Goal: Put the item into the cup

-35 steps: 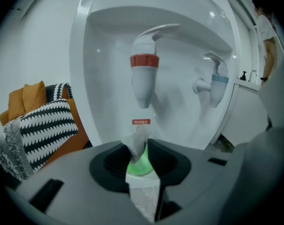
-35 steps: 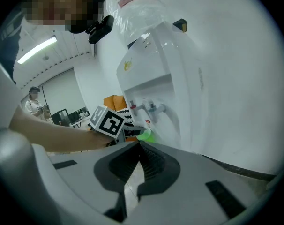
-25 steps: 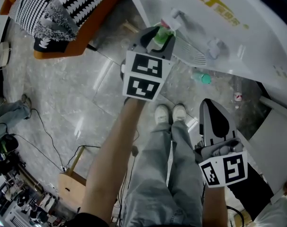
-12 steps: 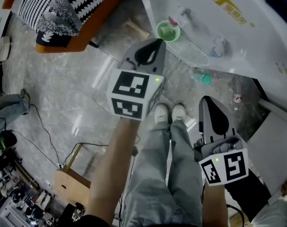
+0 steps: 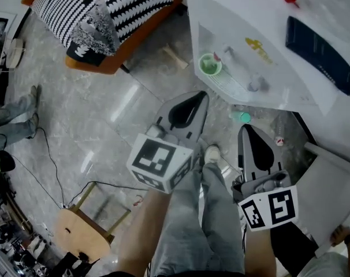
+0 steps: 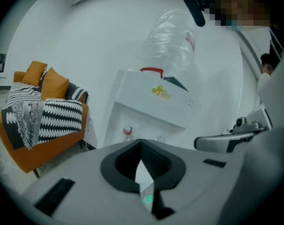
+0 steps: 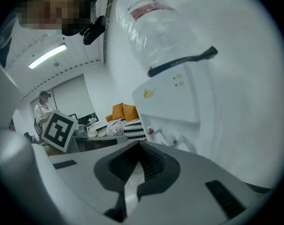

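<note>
Cup (image 5: 210,65) sits on the water dispenser's (image 5: 261,16) tray, contents unclear, no loose item showing. Left tool (image 5: 199,98) and right tool (image 5: 250,130) hang well apart from it, jaws together, both empty. Either finished or not started, I'd say.

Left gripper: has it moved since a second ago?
Yes: the left gripper has drawn back from the green cup, away from the water dispenser.

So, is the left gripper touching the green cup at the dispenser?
Apart. The head view shows a clear gap between the left gripper, jaws shut and empty, and the green cup.
</note>
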`<action>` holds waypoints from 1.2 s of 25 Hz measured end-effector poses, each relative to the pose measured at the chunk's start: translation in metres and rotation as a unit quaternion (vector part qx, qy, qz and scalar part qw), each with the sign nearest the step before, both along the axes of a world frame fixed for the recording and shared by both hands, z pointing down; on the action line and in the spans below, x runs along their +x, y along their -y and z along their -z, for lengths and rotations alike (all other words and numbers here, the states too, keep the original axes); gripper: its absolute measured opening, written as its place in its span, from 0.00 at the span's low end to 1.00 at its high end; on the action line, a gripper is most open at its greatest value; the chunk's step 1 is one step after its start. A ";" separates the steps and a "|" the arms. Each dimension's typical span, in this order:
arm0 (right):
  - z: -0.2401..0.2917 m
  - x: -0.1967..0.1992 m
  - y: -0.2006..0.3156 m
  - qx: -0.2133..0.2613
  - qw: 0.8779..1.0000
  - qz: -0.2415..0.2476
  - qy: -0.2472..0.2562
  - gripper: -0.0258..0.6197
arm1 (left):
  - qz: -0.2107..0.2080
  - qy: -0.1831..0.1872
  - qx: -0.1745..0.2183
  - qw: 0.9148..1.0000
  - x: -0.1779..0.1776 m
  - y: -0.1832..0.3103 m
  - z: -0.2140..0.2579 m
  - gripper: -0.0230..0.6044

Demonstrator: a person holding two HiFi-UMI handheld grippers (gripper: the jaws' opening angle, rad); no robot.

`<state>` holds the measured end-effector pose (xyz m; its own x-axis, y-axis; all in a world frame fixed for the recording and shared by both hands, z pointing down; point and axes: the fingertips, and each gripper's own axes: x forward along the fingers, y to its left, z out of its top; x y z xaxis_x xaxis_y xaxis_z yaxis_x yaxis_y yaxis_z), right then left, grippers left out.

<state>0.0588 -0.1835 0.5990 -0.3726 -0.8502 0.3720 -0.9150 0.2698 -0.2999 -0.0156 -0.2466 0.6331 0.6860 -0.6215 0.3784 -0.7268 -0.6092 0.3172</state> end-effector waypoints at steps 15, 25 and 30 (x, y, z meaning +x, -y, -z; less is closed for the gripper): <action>0.204 -0.017 0.010 0.126 0.992 0.031 -0.001 0.06 | 0.034 -0.033 0.089 0.995 0.007 -0.049 0.214 0.06; 0.294 -0.007 -0.005 0.173 0.984 0.025 -0.020 0.05 | 0.080 -0.017 0.127 0.989 0.001 -0.072 0.307 0.06; 0.329 -0.014 -0.019 0.194 0.979 0.056 -0.033 0.05 | 0.081 -0.013 0.146 0.986 0.001 -0.090 0.343 0.06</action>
<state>0.0443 -0.1643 0.2696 -0.4582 -0.8871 0.0560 -0.8868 0.4520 -0.0960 -0.0143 -0.1565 0.2905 0.5750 -0.8040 0.1516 -0.8167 -0.5529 0.1651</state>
